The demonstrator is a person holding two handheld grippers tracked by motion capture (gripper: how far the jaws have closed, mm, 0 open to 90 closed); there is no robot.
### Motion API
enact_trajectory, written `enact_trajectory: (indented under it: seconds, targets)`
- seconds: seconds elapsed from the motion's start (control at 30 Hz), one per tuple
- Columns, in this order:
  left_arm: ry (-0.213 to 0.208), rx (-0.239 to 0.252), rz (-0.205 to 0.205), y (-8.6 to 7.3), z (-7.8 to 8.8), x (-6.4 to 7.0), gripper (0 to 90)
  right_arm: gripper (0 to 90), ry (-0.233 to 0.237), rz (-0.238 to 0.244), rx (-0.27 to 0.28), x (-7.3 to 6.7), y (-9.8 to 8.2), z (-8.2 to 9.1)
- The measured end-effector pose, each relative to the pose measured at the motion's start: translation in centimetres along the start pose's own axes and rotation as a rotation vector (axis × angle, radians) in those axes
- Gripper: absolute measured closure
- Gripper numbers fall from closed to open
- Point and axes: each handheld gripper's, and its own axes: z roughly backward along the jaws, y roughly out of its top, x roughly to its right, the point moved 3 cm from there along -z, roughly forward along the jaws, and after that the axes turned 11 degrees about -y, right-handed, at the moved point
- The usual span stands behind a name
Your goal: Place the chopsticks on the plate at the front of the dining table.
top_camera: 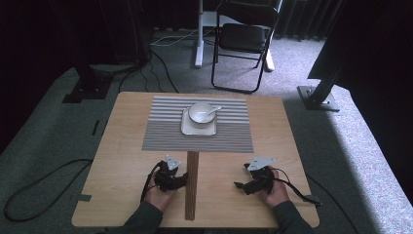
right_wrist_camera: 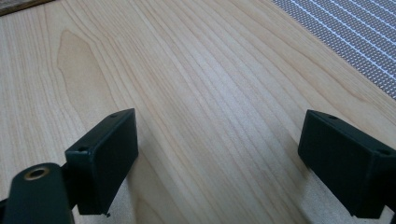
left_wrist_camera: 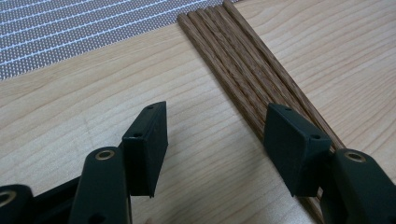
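L gripper (left_wrist_camera: 215, 149) jaws wide, low over tabletop (left_wrist_camera: 84, 112); wooden sticks bundle (left_wrist_camera: 247, 70) lies flat, touching/just under its one jaw, not btwn jaws. R gripper (right_wrist_camera: 217, 163) jaws wide too, bare wood btwn them, well apart from sticks. Striped mat (top_camera: 165, 131) beyond.

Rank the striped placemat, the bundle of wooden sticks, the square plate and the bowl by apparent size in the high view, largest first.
1. Striped placemat, by far the widest.
2. Bundle of wooden sticks: long but narrow, and nearer the camera, so somewhat flattered.
3. Square plate, showing around the bowl.
4. Bowl, sitting on the plate.
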Motion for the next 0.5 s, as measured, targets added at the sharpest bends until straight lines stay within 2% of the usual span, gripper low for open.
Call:
enact_trajectory:
  seconds: [0.5]
  targets:
    - [0.0, -0.002, -0.024, 0.07, 0.08, 0.6, 41.2, 11.6, -0.001, 0.0, 0.0, 0.0, 0.0, 0.0]
